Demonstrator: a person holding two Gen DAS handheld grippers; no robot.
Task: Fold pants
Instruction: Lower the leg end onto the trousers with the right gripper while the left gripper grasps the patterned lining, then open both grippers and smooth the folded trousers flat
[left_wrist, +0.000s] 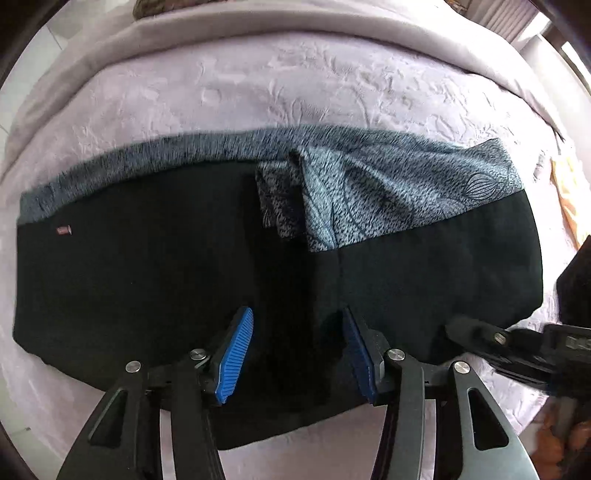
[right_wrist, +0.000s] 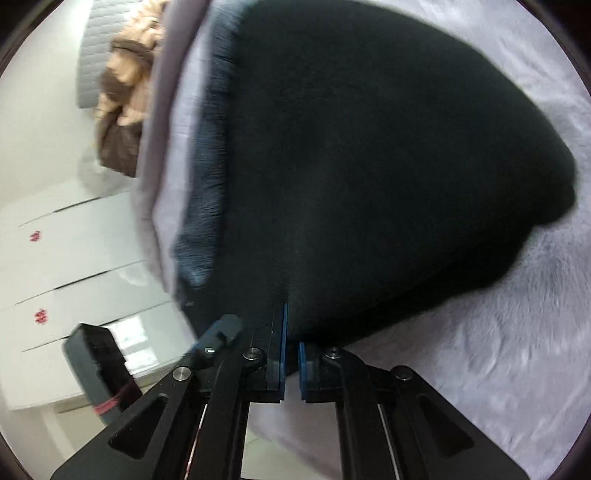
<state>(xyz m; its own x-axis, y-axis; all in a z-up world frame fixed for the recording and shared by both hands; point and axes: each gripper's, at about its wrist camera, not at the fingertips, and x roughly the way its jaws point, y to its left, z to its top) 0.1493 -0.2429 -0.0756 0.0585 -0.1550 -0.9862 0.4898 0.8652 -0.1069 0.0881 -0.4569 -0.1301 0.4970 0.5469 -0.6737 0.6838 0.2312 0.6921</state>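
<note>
Black pants with a grey-blue patterned band lie folded across a lilac bedspread. My left gripper is open, its blue pads spread just above the near edge of the black cloth, holding nothing. My right gripper is shut on the edge of the pants, and the black cloth is pulled up from between its blue pads. The right gripper also shows at the right edge of the left wrist view, at the pants' right end.
The bedspread spreads around the pants. Beyond the bed's edge are a white tiled floor, a brown and tan garment and a dark box. An orange item lies at the bed's right side.
</note>
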